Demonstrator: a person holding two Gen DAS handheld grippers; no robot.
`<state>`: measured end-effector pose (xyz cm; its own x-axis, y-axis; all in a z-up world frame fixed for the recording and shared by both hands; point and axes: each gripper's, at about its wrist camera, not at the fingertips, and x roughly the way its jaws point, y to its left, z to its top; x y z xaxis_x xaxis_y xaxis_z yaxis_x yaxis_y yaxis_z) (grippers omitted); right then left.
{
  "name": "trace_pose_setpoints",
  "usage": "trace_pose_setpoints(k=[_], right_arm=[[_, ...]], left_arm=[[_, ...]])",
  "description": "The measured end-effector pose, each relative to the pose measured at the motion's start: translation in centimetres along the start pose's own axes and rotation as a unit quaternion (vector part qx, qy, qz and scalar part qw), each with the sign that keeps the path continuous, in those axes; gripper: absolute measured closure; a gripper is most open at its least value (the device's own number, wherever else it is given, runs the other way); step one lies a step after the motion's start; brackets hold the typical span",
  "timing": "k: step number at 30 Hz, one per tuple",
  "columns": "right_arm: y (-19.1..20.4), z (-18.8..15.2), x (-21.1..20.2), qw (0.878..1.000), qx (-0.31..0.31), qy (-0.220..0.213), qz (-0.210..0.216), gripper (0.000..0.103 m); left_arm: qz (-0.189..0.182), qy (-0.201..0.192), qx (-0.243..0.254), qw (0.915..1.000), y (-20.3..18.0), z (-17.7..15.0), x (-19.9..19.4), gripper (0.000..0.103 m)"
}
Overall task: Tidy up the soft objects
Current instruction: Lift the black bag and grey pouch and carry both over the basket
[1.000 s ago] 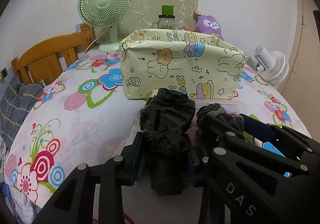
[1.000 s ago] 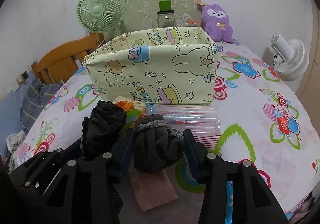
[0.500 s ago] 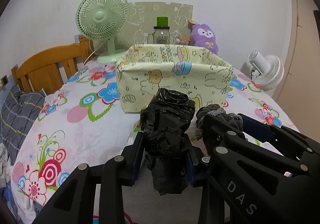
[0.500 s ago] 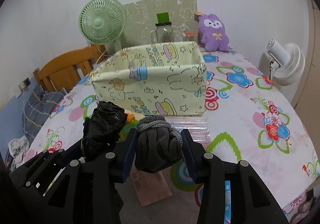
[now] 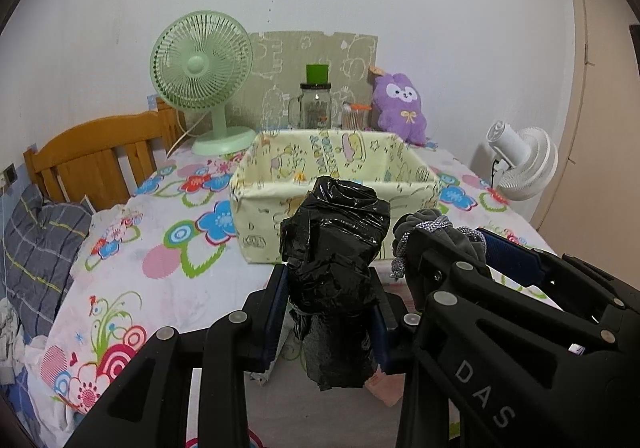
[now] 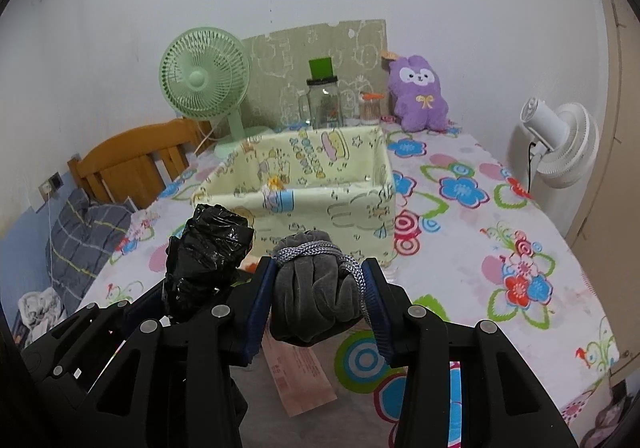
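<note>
My left gripper [image 5: 328, 312] is shut on a crumpled black plastic bundle [image 5: 334, 268], held upright above the flowered tablecloth. Beside it, my right gripper [image 6: 318, 300] is shut on a rolled grey velvet pouch [image 6: 314, 300] tied with a grey cord. Each view shows the other gripper's load: the grey pouch [image 5: 436, 226] at the right, the black bundle [image 6: 208, 256] at the left. Just beyond both stands an open pale yellow fabric box [image 5: 332, 171] [image 6: 304, 183] printed with cartoon animals, its inside mostly bare.
A green desk fan [image 5: 202, 75], a glass jar with a green lid [image 5: 316, 103], a purple plush [image 5: 402, 107] and a white fan [image 5: 524, 159] stand behind the box. A pink paper packet [image 6: 300, 376] lies under the grippers. A wooden chair [image 5: 88, 163] stands at the left.
Both grippers have risen with their loads, so the box now shows its open top and inside instead of its front wall. Grips are unchanged.
</note>
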<state>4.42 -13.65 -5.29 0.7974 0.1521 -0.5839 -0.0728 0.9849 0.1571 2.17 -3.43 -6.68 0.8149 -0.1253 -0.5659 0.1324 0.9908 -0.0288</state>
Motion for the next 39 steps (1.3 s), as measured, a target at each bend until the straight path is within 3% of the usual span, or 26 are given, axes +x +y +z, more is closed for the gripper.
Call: trace_pose_setpoints(k=[19,39], right_arm=[[0.2,3.2,-3.8,0.999,0.010,-0.032,-0.005,0.055],[0.1,6.6,-3.8,0.999,0.011,-0.053,-0.003,0.056]], left_arm=[[-0.007,-0.028,0.001,0.9996,-0.7,3.2,-3.1,0.066],[-0.015,-0.046,0.001,0.9988,-0.8,6.4,-3.1,0.066]])
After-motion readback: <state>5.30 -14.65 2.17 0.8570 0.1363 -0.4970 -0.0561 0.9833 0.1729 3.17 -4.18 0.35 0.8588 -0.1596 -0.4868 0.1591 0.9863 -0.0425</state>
